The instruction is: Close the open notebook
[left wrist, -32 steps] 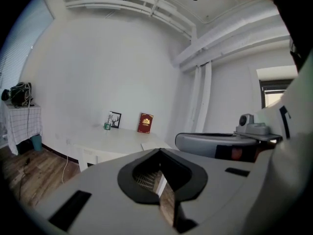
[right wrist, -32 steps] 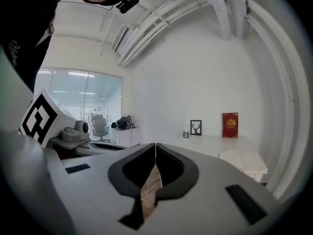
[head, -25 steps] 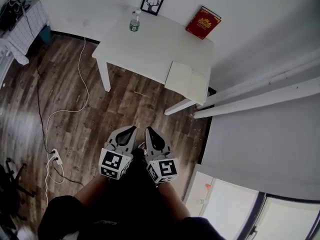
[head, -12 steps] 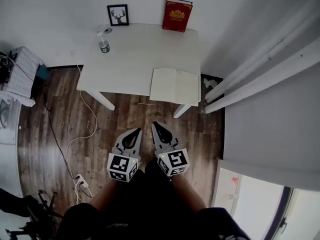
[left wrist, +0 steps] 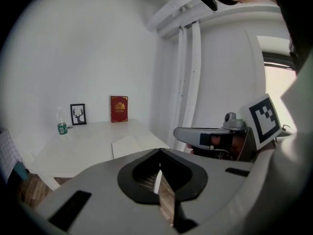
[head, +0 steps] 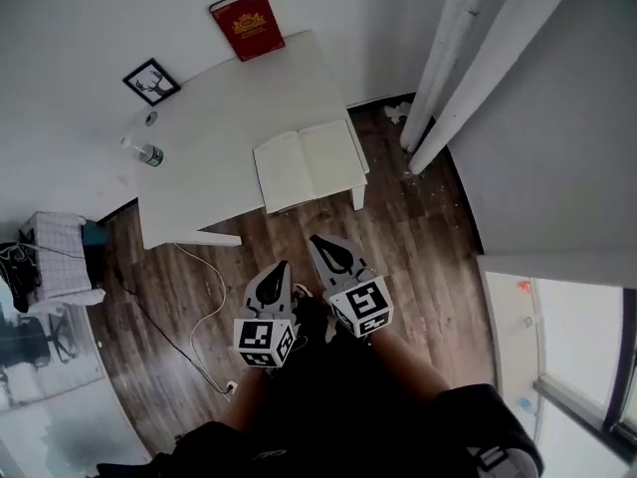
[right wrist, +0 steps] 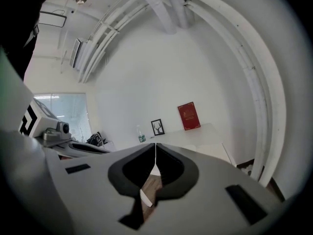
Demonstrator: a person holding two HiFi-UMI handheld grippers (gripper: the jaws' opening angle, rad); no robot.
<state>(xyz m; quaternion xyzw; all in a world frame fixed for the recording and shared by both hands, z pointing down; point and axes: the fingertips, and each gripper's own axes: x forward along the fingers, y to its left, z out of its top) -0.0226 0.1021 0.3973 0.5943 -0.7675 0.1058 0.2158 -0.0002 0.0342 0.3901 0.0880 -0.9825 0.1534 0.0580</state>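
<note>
Notebook point(head: 309, 164) is seen open at counter point(head: 214, 132) front edge, untouched. Vs a sec ago it's been brought closer; left hand-held gripper point(head: 280, 267) & right hand-held gripper point(head: 318, 242) are kept shut, empty, well short of it: approach only.

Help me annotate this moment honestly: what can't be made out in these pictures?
- Head view: whether the notebook pages carry writing; too small.
- Head view: the red book cover print; too small.
- Left gripper view: the notebook's near edge, hidden behind the left gripper.
</note>
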